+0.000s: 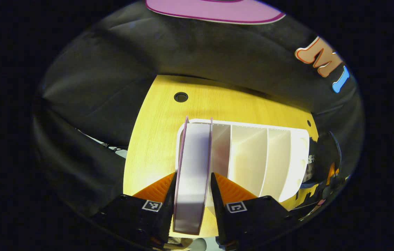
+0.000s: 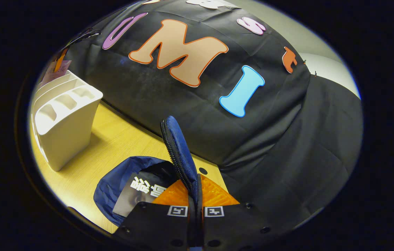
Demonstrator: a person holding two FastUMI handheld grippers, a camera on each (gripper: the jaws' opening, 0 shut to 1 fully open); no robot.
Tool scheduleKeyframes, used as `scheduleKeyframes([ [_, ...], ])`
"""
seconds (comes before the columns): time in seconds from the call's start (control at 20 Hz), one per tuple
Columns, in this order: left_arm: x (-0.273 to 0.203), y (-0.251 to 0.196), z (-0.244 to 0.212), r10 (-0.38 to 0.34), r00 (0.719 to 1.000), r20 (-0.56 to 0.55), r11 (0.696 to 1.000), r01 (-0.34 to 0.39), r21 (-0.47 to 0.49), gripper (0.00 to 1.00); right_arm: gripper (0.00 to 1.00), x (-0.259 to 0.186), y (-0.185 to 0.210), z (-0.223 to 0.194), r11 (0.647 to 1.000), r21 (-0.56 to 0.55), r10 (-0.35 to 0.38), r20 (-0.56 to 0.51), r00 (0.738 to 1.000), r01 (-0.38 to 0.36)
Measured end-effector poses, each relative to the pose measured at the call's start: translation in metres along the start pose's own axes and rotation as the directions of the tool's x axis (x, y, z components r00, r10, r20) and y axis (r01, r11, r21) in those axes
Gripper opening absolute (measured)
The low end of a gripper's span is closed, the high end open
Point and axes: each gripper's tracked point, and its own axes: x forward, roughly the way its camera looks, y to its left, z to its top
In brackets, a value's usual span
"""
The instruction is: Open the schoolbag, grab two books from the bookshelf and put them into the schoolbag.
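Books come first, on the left side. One thin book with purple covers and white page edges (image 1: pixel 192 177) is standing up in the end slot of the white plastic bookshelf (image 1: pixel 252 157), and the left gripper (image 1: pixel 193 195) is pinching it, one orange finger pressing each cover. The book's long side is pointing straight ahead from that claw. The shelf is sitting on the yellow wooden table (image 1: pixel 155 139).

Over on the right, the right gripper (image 2: pixel 195 205) is pressing together on the zipper edge of the dark blue cloth schoolbag (image 2: pixel 179 153), holding the flap up. The bag's mouth is gaping open beside it, with something printed lying inside. The white shelf (image 2: pixel 66 115) is standing well apart, off to the claw's left. I think the book needs lifting up and carrying toward that open bag.
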Motion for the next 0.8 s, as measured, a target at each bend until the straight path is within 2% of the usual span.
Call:
scheduleKeyframes([
  [0.05, 0.005, -0.003, -0.001, 0.0, 1.0, -0.024, 1.0, 0.0, 0.008, 0.41, 0.04, 0.0, 0.001, 0.0, 1.0, -0.003, 0.001, 0.0, 1.0, -0.001],
  [0.15, 0.014, -0.008, -0.004, 0.0, 0.998, -0.066, 1.0, 0.002, 0.02, 0.45, 0.04, 0.001, 0.003, 0.0, 1.0, -0.012, 0.002, 0.001, 1.0, -0.002],
  [0.2, 0.018, -0.007, -0.006, 0.01, 0.996, -0.091, 1.0, -0.008, 0.028, 0.51, 0.04, 0.0, 0.003, 0.0, 1.0, -0.016, 0.003, 0.0, 1.0, -0.003],
  [0.25, 0.021, -0.009, -0.01, 0.008, 0.992, -0.125, 1.0, -0.004, 0.031, 0.39, 0.04, 0.0, 0.003, 0.0, 1.0, -0.017, 0.005, 0.0, 1.0, -0.005],
  [0.45, 0.024, -0.009, -0.02, 0.036, 0.977, -0.211, 0.997, -0.02, 0.075, 0.4, 0.06, 0.0, 0.003, -0.001, 1.0, -0.021, 0.01, -0.002, 1.0, -0.01],
  [0.6, 0.024, -0.012, -0.025, 0.065, 0.968, -0.241, 0.995, -0.045, 0.085, 0.39, 0.04, 0.001, 0.006, 0.0, 1.0, -0.029, 0.011, -0.003, 1.0, -0.011],
  [0.8, 0.015, -0.012, -0.035, 0.11, 0.954, -0.28, 0.994, -0.105, 0.034, 0.4, 0.05, 0.001, 0.008, -0.001, 0.999, -0.044, 0.018, 0.004, 1.0, -0.018],
])
